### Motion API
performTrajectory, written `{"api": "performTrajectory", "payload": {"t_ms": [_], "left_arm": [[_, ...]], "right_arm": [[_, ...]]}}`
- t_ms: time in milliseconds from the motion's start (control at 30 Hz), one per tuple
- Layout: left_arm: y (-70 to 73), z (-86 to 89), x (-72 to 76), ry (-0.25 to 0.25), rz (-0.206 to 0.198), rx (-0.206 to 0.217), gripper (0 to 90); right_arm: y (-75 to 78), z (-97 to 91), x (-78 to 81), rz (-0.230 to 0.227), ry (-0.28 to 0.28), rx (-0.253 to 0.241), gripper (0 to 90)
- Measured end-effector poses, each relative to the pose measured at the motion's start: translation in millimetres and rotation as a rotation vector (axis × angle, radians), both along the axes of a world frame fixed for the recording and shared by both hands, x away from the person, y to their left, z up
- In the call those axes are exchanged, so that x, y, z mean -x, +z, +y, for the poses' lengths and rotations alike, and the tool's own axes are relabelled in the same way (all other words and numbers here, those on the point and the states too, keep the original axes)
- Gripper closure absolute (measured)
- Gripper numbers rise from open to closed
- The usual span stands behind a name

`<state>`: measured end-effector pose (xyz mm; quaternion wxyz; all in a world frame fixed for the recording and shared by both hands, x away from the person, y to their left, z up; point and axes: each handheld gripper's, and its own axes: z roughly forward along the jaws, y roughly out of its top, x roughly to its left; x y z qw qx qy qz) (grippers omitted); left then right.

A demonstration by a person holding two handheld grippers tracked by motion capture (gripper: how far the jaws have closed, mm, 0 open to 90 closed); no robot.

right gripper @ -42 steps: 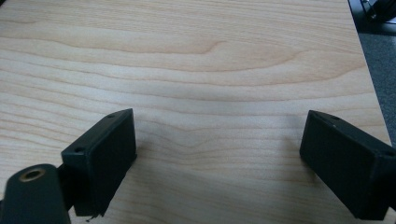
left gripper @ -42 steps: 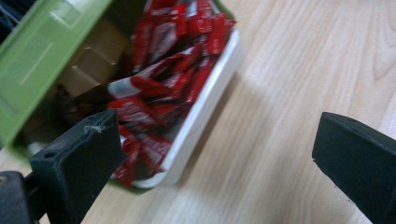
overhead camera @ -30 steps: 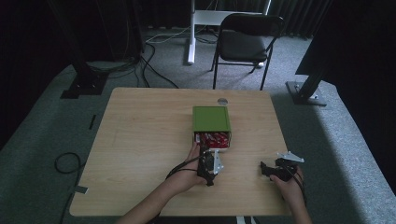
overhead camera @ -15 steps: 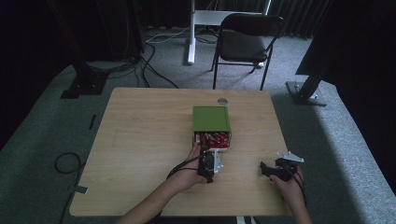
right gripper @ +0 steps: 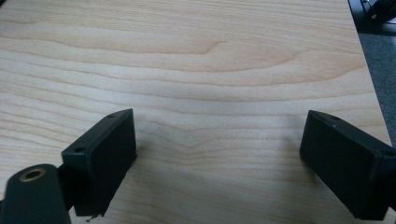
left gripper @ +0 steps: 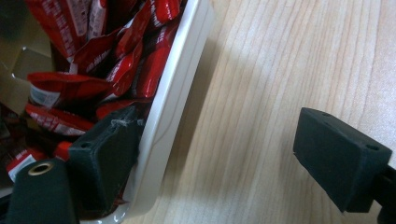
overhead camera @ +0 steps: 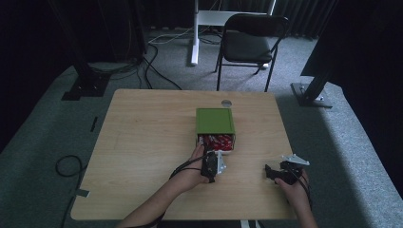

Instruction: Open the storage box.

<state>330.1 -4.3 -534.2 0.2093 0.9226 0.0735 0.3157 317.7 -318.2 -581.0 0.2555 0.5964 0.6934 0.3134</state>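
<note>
Overhead and gripper-mounted views of a light wooden bench (overhead camera: pixel 142 142). A square green-lidded box (overhead camera: pixel 215 120) stands a little right of the bench's middle; this box serves as the landmark for all positions below. On the side of the box nearest the person, a white plastic drawer (left gripper: pixel 175 98) is pulled partway out, and it is packed with glossy red foil sachets (left gripper: pixel 116 60) lying in a loose heap.

The left gripper (overhead camera: pixel 212 164) sits just before the open drawer, on the person's side of the box. In the left gripper view, one black jaw lies inside the drawer against the inner face of its white front wall, touching the sachets, while the other jaw hovers outside over bare wood. The jaws have just been closing, yet they stand apart, straddling the front wall without pressing on it from both sides.

The right gripper (overhead camera: pixel 280 172) lies well apart from the box, toward the bench's near right corner, held in the person's right hand (overhead camera: pixel 297 190). In the right gripper view its jaws are spread wide over bare wood grain, with nothing between them.

A small round grey disc (overhead camera: pixel 226 102) lies just beyond the box's far edge.
</note>
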Motion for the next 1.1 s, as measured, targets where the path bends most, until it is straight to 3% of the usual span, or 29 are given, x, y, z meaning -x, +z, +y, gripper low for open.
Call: {"api": "performTrajectory", "payload": {"t_ms": [33,67,100,133,300,367,433,600,667,833,1100], "left_arm": [[0.0,0.0,0.0,0.0,0.0,0.0,17.0],[-2.2,0.2,-0.4,-0.014,-0.04,-0.039,17.0],[-2.8,0.6,-1.3,-0.007,-0.043,-0.038,22.6],[-2.9,1.0,-2.3,-0.001,-0.037,-0.022,23.3],[-2.9,2.1,-7.0,0.015,-0.066,-0.046,35.8],[-6.7,3.2,-10.7,0.009,-0.072,-0.031,39.4],[-8.7,3.0,-10.9,-0.005,-0.106,-0.064,42.4],[-9.4,3.1,-13.3,0.005,-0.125,-0.056,50.4],[-9.7,2.9,-14.0,-0.005,-0.148,-0.083,54.3],[-10.6,1.2,-14.4,-0.005,-0.161,-0.104,55.3],[-9.8,1.3,-20.6,0.019,-0.171,-0.101,68.3]], "right_arm": [[0.0,0.0,0.0,0.0,0.0,0.0,10.0],[0.0,0.0,0.0,0.0,0.0,0.0,10.0],[0.0,-0.1,0.0,0.0,0.001,0.001,10.0],[0.0,0.0,0.0,0.0,0.0,0.001,10.0],[0.0,0.0,0.0,0.0,0.0,0.0,10.0],[0.0,0.0,0.0,0.0,0.0,0.0,10.0],[0.0,0.1,0.0,0.0,0.0,0.0,10.1],[0.0,0.1,0.0,0.0,0.0,0.001,10.1],[0.0,0.0,0.0,0.0,0.0,0.001,10.1],[0.0,0.0,0.0,0.0,0.001,0.001,10.1],[0.0,0.1,0.0,0.0,0.0,0.001,10.1]]}}
